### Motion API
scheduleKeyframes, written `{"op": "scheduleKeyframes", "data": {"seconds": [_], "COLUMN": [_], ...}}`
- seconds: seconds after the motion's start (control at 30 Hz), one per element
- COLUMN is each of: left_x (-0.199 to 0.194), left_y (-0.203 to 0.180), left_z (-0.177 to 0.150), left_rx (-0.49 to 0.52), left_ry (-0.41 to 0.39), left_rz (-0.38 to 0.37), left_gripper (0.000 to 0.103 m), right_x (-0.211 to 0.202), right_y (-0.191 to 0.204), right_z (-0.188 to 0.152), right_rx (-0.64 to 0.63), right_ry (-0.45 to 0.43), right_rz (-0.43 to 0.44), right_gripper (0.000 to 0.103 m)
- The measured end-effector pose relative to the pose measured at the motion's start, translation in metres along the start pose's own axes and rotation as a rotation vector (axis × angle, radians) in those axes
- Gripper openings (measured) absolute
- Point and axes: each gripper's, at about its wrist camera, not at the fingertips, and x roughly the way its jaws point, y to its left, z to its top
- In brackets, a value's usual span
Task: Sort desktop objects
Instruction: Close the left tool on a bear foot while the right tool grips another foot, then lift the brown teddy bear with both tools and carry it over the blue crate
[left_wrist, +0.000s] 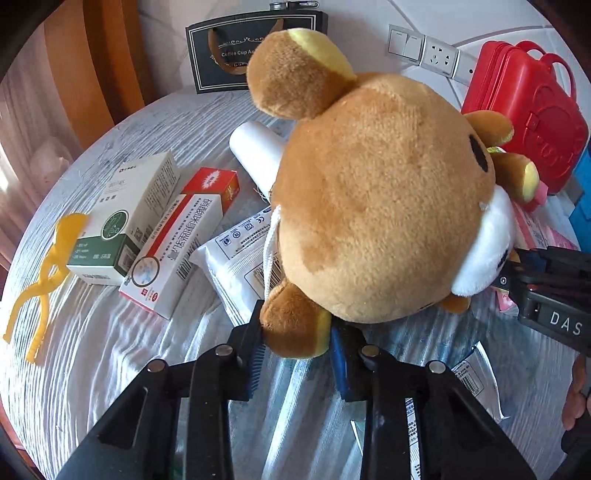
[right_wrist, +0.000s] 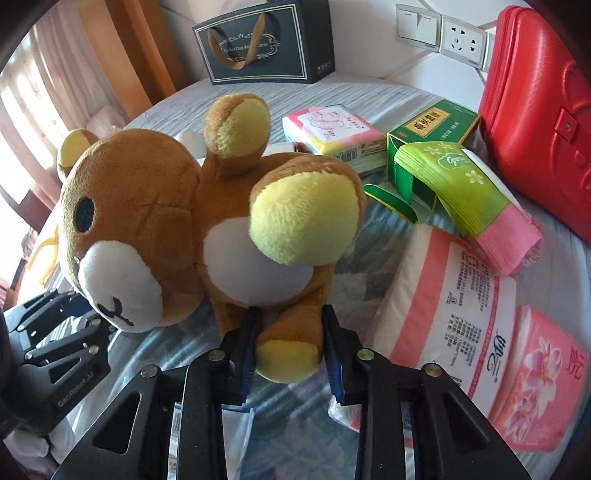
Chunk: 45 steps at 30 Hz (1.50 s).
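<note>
left gripper (left_wrist: 295, 339) clamps plush bear (left_wrist: 384, 199) ear | right gripper (right_wrist: 290, 339) clamps its foot | advice: lift level together, clearing boxes, avoid stretching seams

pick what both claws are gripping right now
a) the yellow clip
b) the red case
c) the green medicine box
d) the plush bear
d: the left claw is closed on one paw of the plush bear, and the right claw clamps another paw of the same bear, holding it between them.
</note>
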Motion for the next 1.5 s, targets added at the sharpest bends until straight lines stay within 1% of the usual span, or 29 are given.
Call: {"op": "scheduleKeyframes", "data": {"seconds": [0.1, 0.2, 0.37, 0.6, 0.7, 0.8, 0.9, 0.97, 1.1, 1.27, 1.33, 1.5], "left_x": [-0.01, -0.027, -0.058, -0.102, -0.116, -0.125, -0.132, -0.141, -0.172, -0.227, -0.253, -0.311], "left_y": [-0.001, -0.001, -0.003, 0.002, 0.003, 0.004, 0.001, 0.002, 0.003, -0.001, -0.009, -0.039], "left_z": [0.0, 0.001, -0.001, -0.007, -0.013, -0.025, -0.033, -0.036, -0.035, -0.029, -0.027, -0.018], "left_rx": [0.006, -0.002, 0.011, 0.015, 0.024, 0.047, 0.083, 0.105, 0.141, 0.192, 0.216, 0.247], "left_ry": [-0.026, -0.077, -0.138, -0.2, -0.198, -0.191, -0.183, -0.196, -0.256, -0.387, -0.453, -0.561], "left_rz": [0.009, 0.01, 0.014, -0.03, -0.066, -0.099, -0.123, -0.138, -0.186, -0.24, -0.26, -0.362], "left_gripper": [0.029, 0.029, 0.029, 0.027, 0.027, 0.027, 0.027, 0.027, 0.026, 0.026, 0.026, 0.026], "right_x": [-0.012, -0.031, -0.056, -0.115, -0.134, -0.144, -0.153, -0.159, -0.19, -0.249, -0.279, -0.355], "right_y": [-0.002, 0.0, 0.008, 0.028, 0.033, 0.037, 0.041, 0.046, 0.057, 0.077, 0.084, 0.09], "right_z": [-0.003, -0.004, -0.005, -0.018, -0.022, -0.034, -0.053, -0.06, -0.069, -0.076, -0.078, -0.088], "right_rx": [0.023, 0.018, 0.013, -0.018, -0.008, 0.023, 0.053, 0.063, 0.092, 0.105, 0.111, 0.123], "right_ry": [-0.041, -0.087, -0.128, -0.236, -0.251, -0.239, -0.233, -0.228, -0.277, -0.377, -0.43, -0.529], "right_rz": [0.01, 0.012, -0.003, -0.035, -0.045, -0.054, -0.082, -0.107, -0.162, -0.256, -0.303, -0.431], "right_gripper": [0.028, 0.028, 0.027, 0.027, 0.027, 0.027, 0.026, 0.026, 0.026, 0.026, 0.026, 0.026]}}
